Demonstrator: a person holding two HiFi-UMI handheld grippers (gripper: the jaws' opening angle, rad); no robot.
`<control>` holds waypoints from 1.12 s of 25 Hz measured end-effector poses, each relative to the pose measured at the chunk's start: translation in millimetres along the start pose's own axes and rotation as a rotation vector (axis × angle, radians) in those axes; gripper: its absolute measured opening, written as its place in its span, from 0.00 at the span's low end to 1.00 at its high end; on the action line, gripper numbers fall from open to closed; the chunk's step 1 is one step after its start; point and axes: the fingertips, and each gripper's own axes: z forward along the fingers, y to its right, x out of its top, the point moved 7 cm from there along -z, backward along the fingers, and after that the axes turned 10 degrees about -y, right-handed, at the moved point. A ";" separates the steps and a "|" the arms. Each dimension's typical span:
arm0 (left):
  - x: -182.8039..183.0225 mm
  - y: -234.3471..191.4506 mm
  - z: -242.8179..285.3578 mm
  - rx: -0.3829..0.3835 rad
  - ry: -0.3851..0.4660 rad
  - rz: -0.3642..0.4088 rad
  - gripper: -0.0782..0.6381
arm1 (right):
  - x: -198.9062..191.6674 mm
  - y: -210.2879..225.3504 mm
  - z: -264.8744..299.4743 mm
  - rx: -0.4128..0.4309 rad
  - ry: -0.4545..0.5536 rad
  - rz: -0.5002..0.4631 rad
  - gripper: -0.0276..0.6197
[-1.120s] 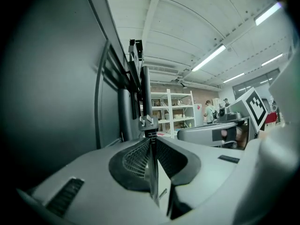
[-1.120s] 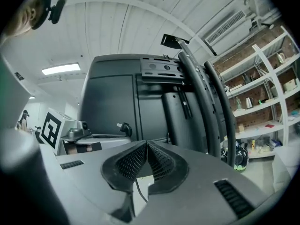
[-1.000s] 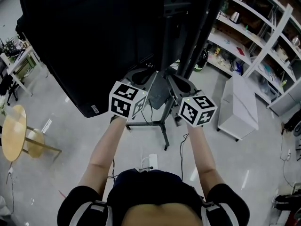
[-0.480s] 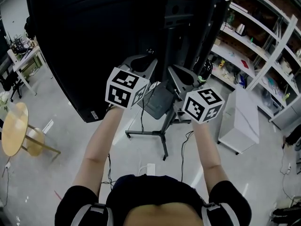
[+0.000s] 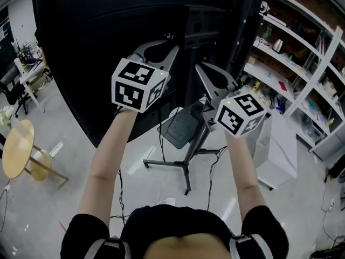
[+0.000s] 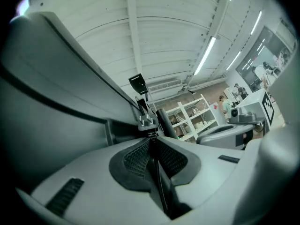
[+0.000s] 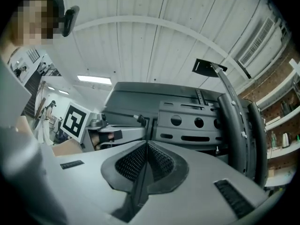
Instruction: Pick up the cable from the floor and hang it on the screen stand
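We are judging the hanging step to be in hand: the grey left gripper is pinching the thin black cable just in front of the black metal screen stand, the grey right gripper beside it is pressing its jaws together, and next we are needing to drape the cable over the stand.

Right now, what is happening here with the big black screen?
A person holds two grey grippers up behind the large black screen, near its black metal stand. The left gripper is shut on a thin black cable. The right gripper has its jaws together, with no cable visible between them. The cable is not hung yet.
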 end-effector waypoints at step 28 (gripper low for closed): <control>166.1 -54.5 50.3 0.098 0.111 0.270 0.18 | 59.3 20.8 7.1 0.070 0.102 0.014 0.08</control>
